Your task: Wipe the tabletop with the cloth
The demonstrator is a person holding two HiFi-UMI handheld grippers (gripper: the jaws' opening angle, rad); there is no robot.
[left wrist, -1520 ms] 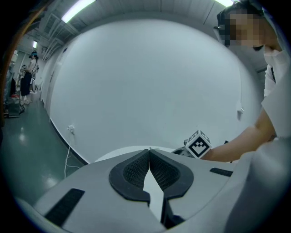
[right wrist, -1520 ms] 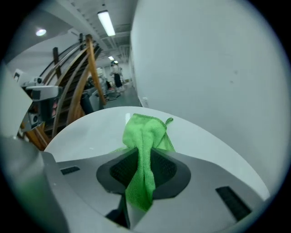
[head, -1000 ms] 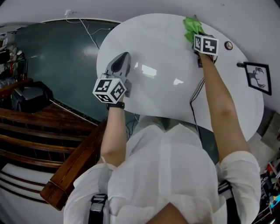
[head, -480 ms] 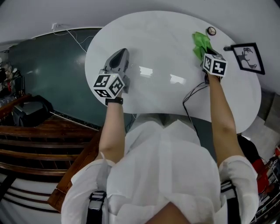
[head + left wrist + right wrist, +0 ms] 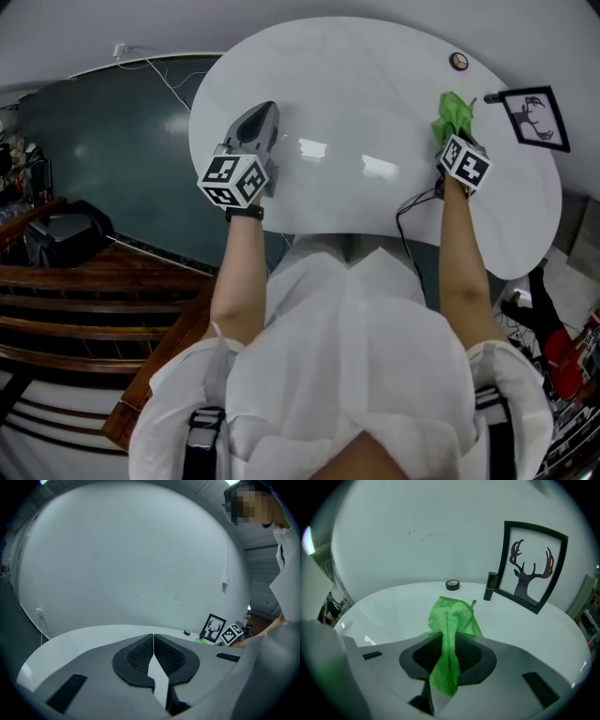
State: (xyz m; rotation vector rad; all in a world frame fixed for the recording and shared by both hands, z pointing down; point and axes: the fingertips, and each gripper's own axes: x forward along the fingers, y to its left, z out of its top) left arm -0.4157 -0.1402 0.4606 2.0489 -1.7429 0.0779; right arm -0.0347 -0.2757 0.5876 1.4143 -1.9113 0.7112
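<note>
A green cloth [image 5: 452, 115] lies bunched on the white oval table [image 5: 356, 84] at its right side, pinched between the jaws of my right gripper [image 5: 448, 141]. In the right gripper view the cloth [image 5: 449, 630] runs out from between the jaws onto the tabletop [image 5: 393, 611] and my right gripper [image 5: 447, 656] is shut on it. My left gripper [image 5: 259, 120] rests over the table's left part, shut with nothing in it; its pads [image 5: 153, 656] meet in the left gripper view.
A framed deer picture [image 5: 534, 117] stands at the table's right rim, seen close in the right gripper view [image 5: 532, 569] beside a small dark cylinder [image 5: 490, 586]. A small round disc [image 5: 458, 61] lies at the far edge. A cable [image 5: 412, 202] hangs off the near edge. Dark floor and wooden steps lie left.
My right gripper has dragged the green cloth rightward and back toward me across the table, ending closer to the framed picture. The left gripper has stayed where it was.
</note>
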